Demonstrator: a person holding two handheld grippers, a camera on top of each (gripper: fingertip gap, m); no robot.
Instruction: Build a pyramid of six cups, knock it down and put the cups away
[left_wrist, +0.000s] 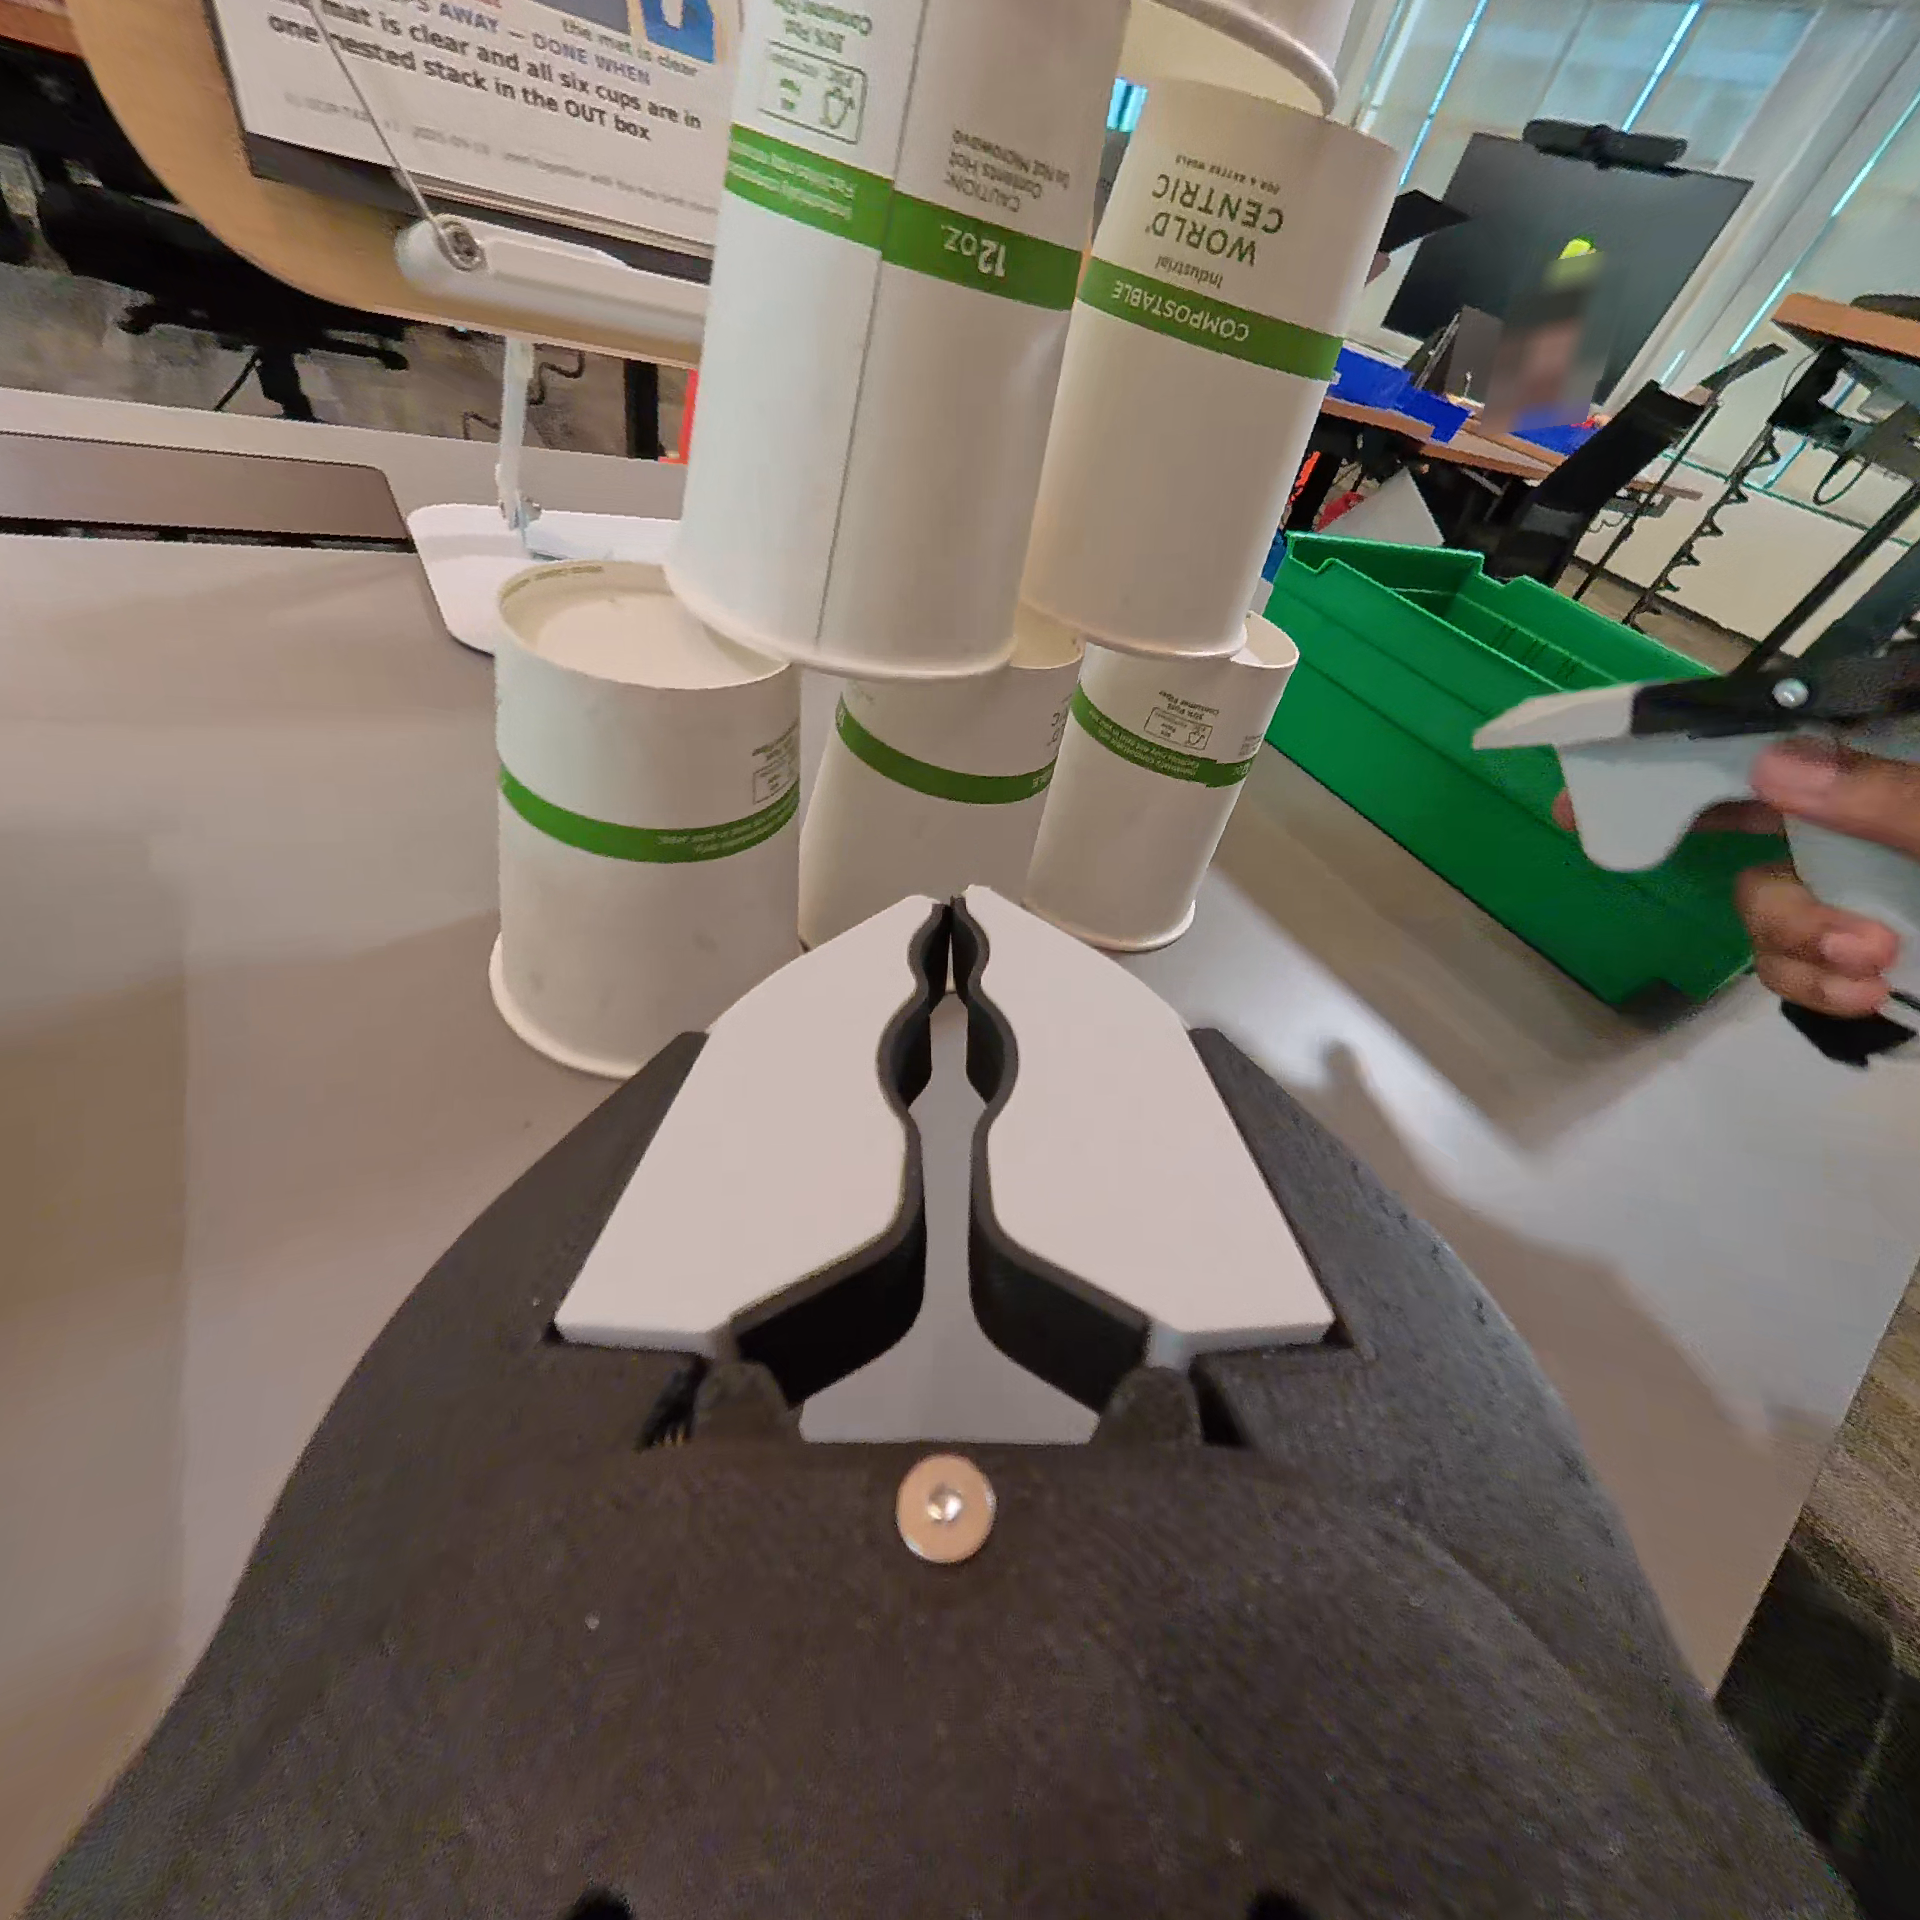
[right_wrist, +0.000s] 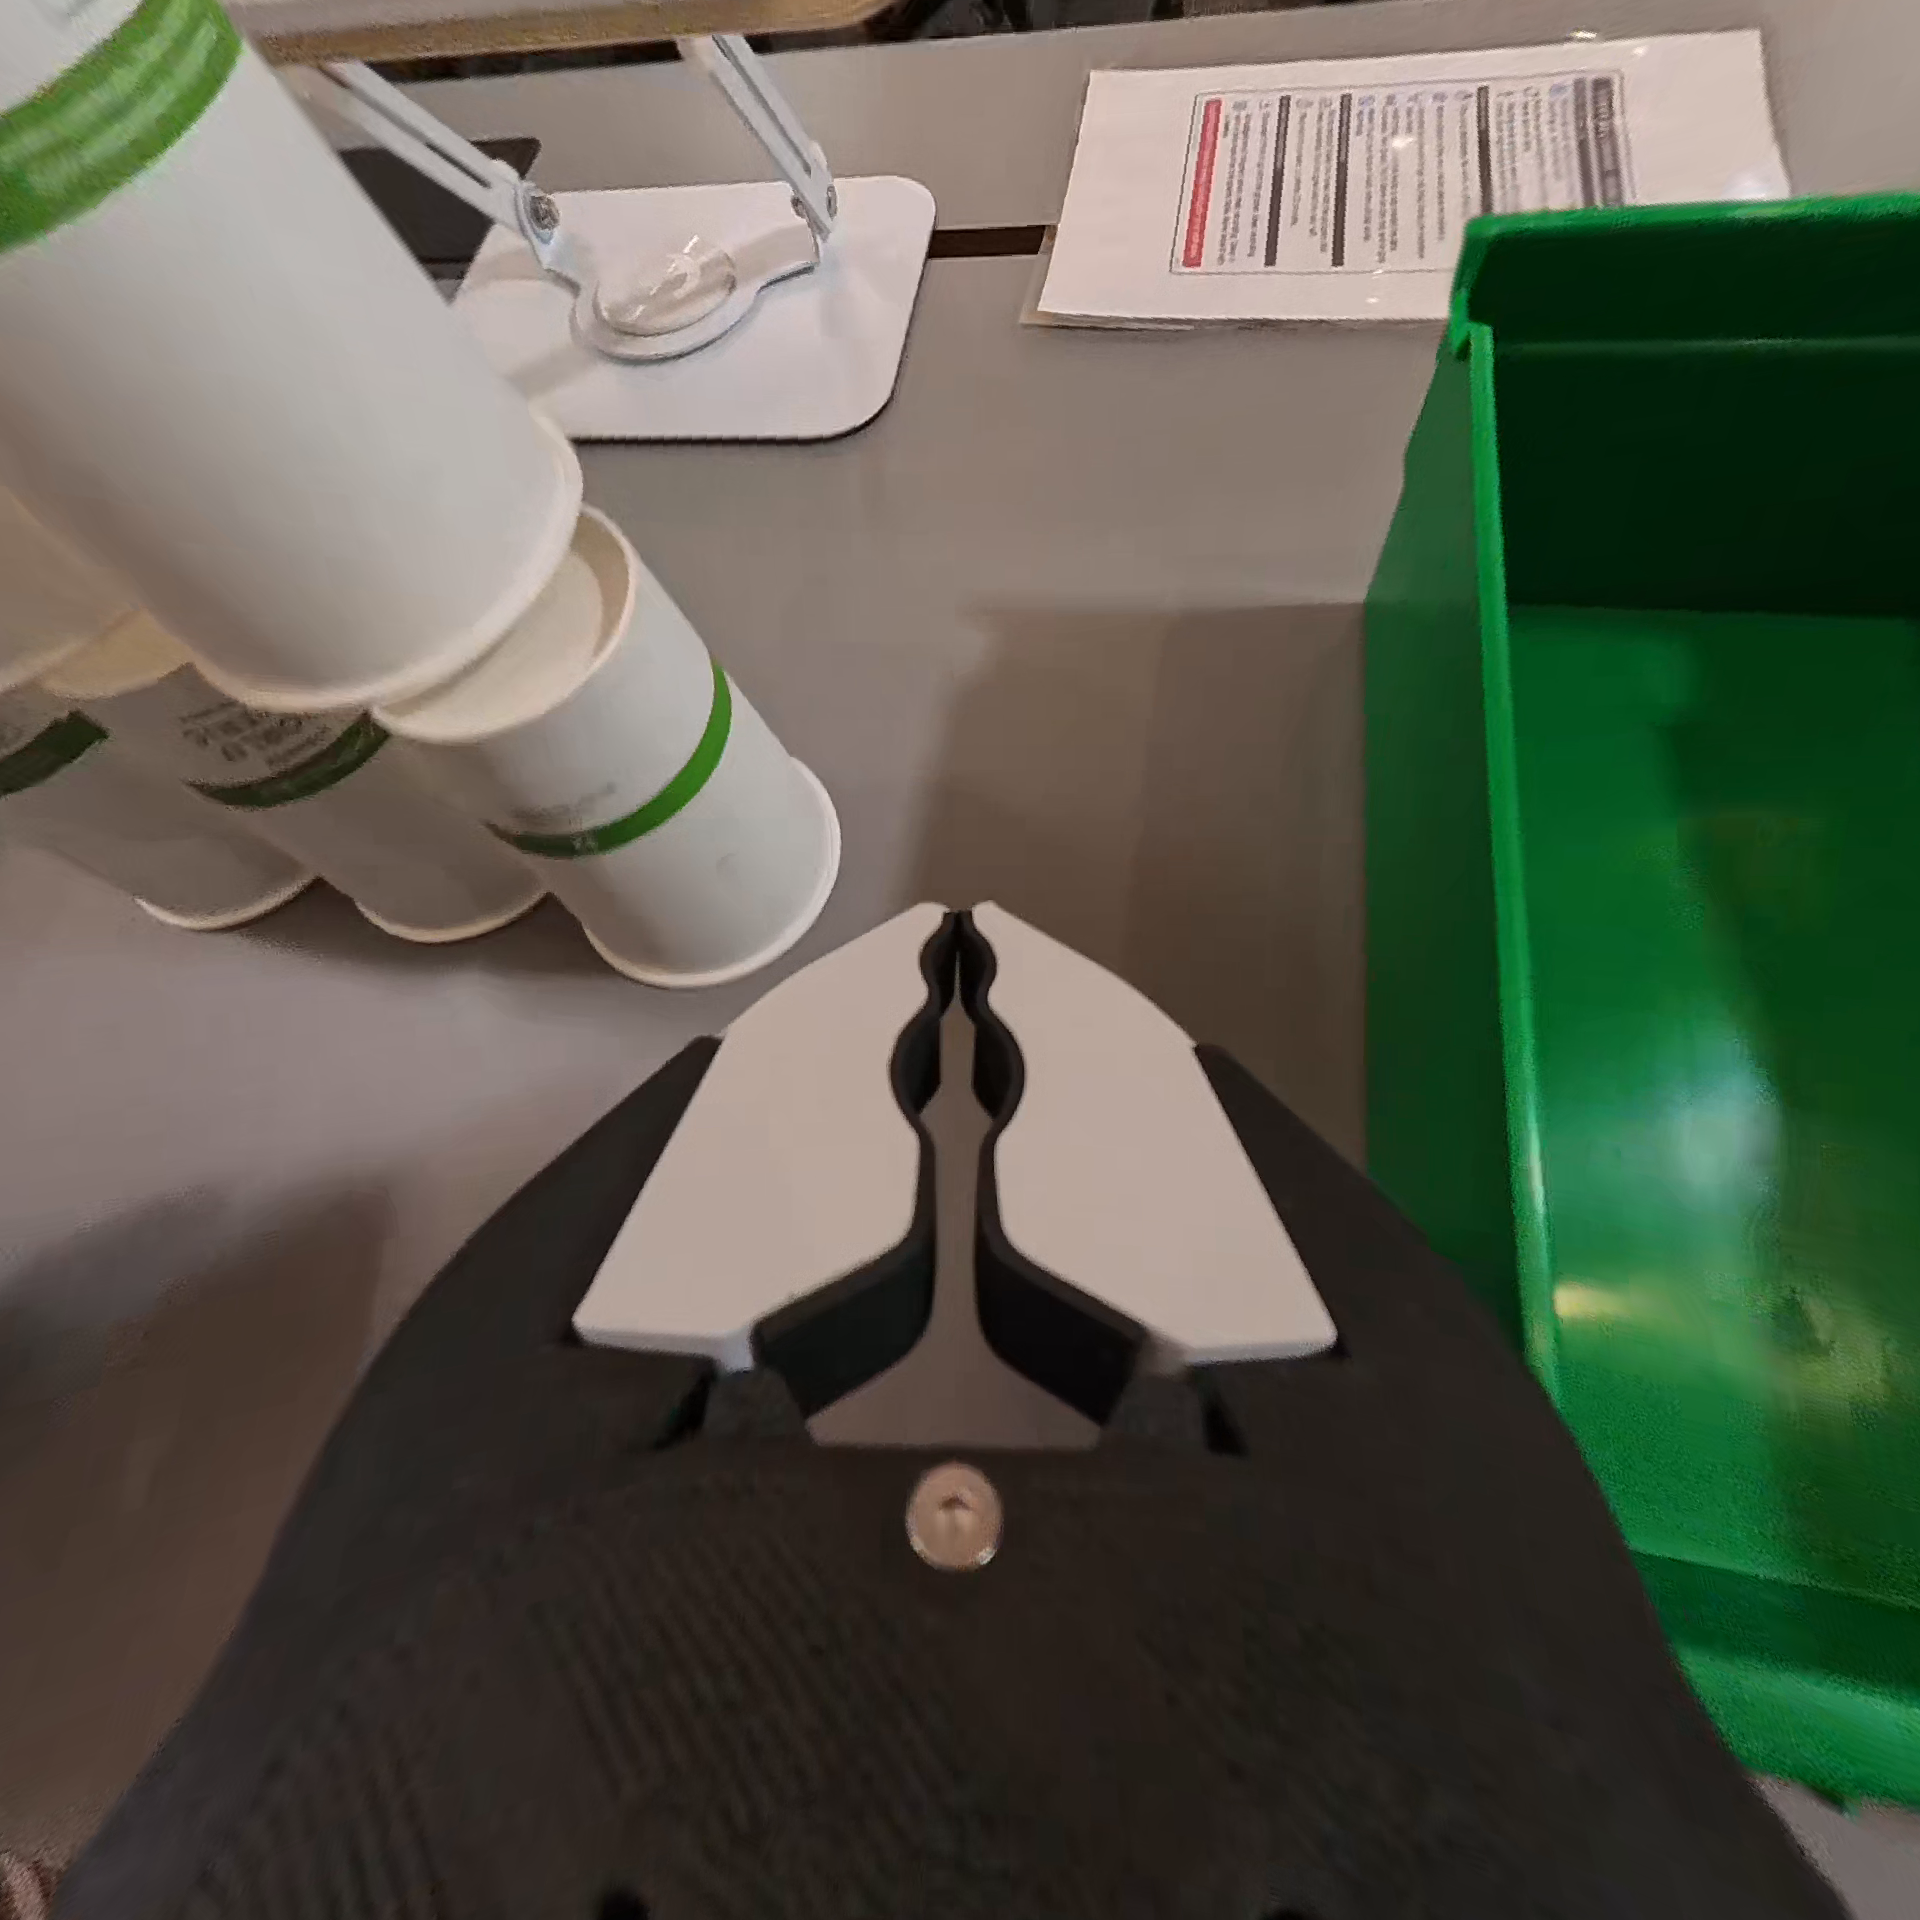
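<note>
Left tongs (left_wrist: 951, 914) together, empty, near pyramid of upturned white paper cups (left_wrist: 644, 810) on grey tabletop (left_wrist: 260, 935), right tongs (right_wrist: 964, 920) together, empty, between cups and green bin (right_wrist: 1662, 935).

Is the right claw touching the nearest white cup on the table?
Apart. In the right wrist view, a strip of bare grey table shows between the shut right claw and the rim of the nearest cup.
</note>
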